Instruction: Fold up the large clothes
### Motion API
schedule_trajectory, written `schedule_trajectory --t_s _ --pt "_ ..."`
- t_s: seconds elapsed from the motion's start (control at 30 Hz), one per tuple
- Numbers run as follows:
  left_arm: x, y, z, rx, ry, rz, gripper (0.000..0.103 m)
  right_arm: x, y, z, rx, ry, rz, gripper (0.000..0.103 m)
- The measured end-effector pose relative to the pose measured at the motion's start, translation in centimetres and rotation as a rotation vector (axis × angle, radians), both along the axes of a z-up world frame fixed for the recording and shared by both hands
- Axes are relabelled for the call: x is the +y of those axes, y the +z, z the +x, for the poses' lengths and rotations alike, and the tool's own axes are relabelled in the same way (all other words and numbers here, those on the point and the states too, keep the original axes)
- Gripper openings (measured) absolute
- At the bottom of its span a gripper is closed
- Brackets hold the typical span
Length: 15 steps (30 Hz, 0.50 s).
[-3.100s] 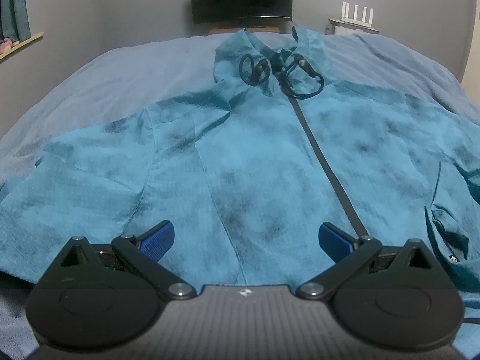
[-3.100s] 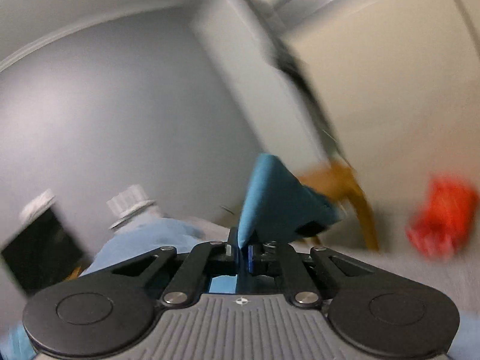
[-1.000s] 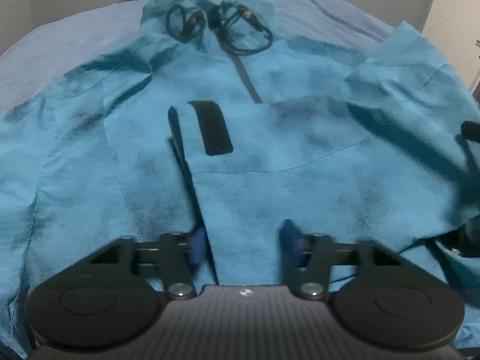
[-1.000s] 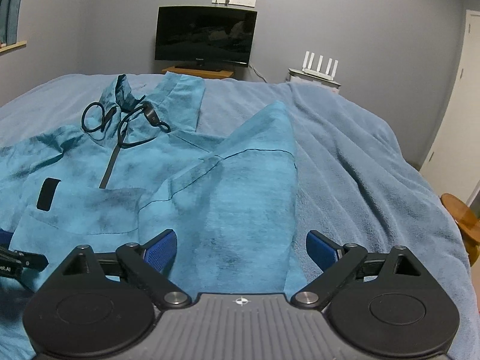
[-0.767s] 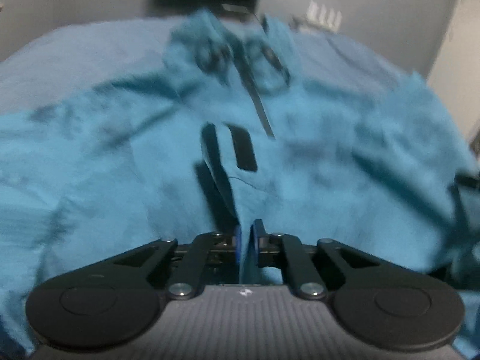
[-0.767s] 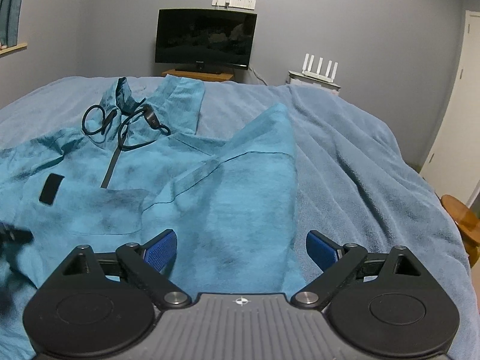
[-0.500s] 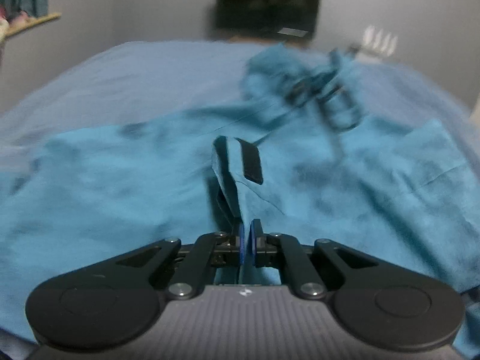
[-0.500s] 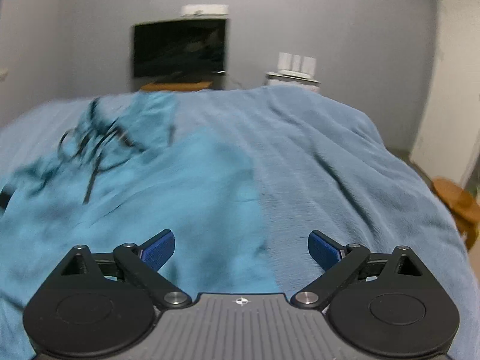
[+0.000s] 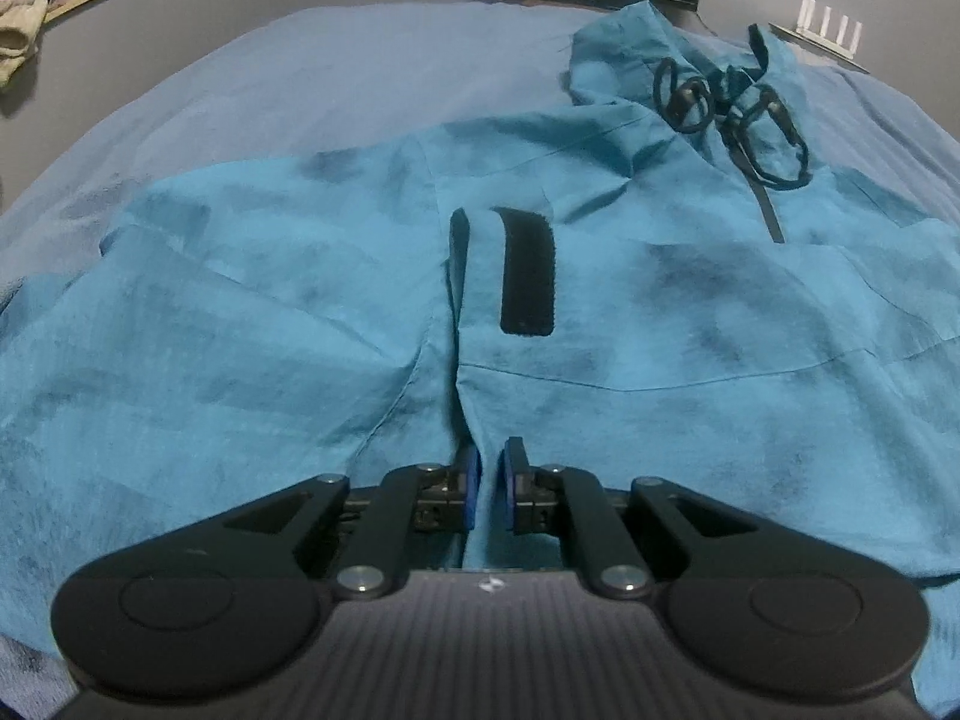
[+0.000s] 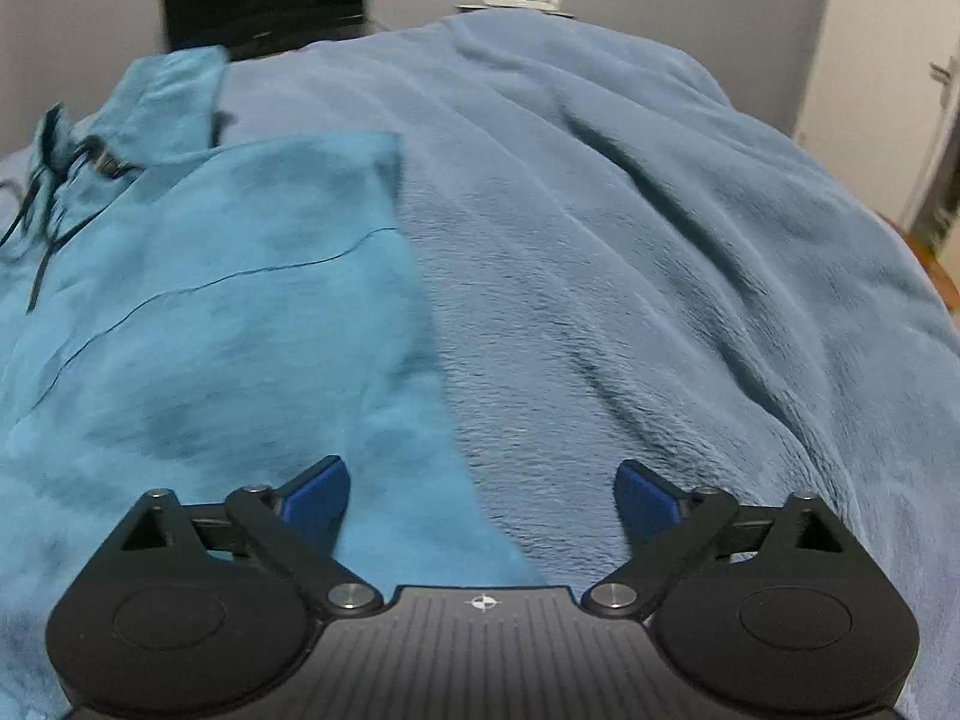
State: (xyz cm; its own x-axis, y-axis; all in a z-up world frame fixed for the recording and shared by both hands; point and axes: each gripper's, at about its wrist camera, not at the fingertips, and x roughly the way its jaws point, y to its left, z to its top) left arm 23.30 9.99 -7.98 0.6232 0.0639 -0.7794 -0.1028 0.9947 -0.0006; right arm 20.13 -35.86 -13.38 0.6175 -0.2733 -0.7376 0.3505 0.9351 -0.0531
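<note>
Jaws of your left gripper [image 9: 491, 483] are pinching the jacket [image 9: 660, 312] sleeve for straightening; right gripper [image 10: 482, 495] is gaping wide, idle.

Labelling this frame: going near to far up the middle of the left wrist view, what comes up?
left tool → pinched sleeve → black cuff strip → jacket shoulder → blue blanket → wall.

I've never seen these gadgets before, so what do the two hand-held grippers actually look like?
Both look alike. The left hand-held gripper and the right hand-held gripper each have a matte black ribbed body with a small white crosshair mark, two round black discs, black linkage bars with silver pivot pins, and blue finger pads. No cables or sleeves show.
</note>
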Motion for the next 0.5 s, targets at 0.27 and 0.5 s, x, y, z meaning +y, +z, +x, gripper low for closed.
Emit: schedule_trajectory --t_s 0.27,0.5 --pt "-1.4 1.8 -0.8 -0.119 -0.037 0.058 0.058 4.3 2.8 -2.0 -0.184 0.183 -0.035 0.101" --pt "-2.7 1.0 -0.2 -0.068 -0.084 0.108 0.062 9.2 -0.1 -1.5 -0.022 0.377 -0.145 0.103"
